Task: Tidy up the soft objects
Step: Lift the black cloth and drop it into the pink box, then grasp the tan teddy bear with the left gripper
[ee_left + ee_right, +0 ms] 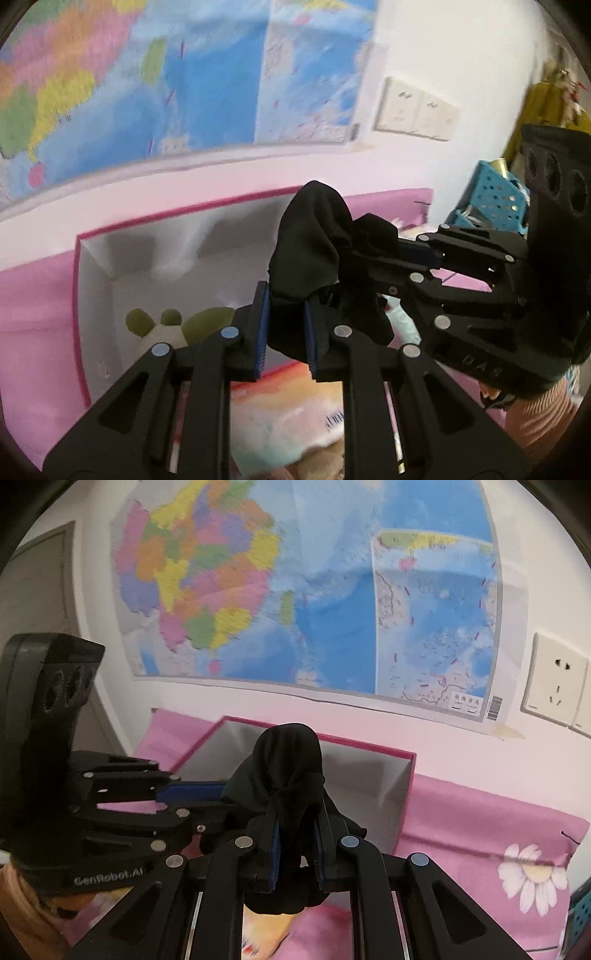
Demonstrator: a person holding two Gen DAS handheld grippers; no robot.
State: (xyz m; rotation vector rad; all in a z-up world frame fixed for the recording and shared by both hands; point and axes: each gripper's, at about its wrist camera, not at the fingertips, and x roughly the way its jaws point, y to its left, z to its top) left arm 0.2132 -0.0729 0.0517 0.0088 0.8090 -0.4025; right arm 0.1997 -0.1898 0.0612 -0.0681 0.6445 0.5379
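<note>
Black soft cloth, bunched (314, 240) (288, 768), sits clamped in both grippers at once. Left gripper (284, 328): blue-padded fingers closed narrow on the cloth's lower fold, bulk of the fabric rising toward 12 o'clock from the tips. Right gripper (380, 258) (295, 849): enters the left wrist view from 3 o'clock, fingers pinched on the same bundle; in its own view the cloth stands up at 12 o'clock between the pads, with a lump hanging below them.

Cloth: matte, wrinkled, rounded hump on top, loose folds drooping between the two tools.

Beyond the cloth, an open white box with magenta rim (96, 236) (369, 749); a plush item with olive-green patches (173, 325) lies inside. Box rests on pink bedding with a daisy print (480, 830). Coloured wall map (295, 590) at 12 o'clock, white wall socket (557, 679) at 3 o'clock, blue perforated basket (495, 192) at 3 o'clock in the left view.
</note>
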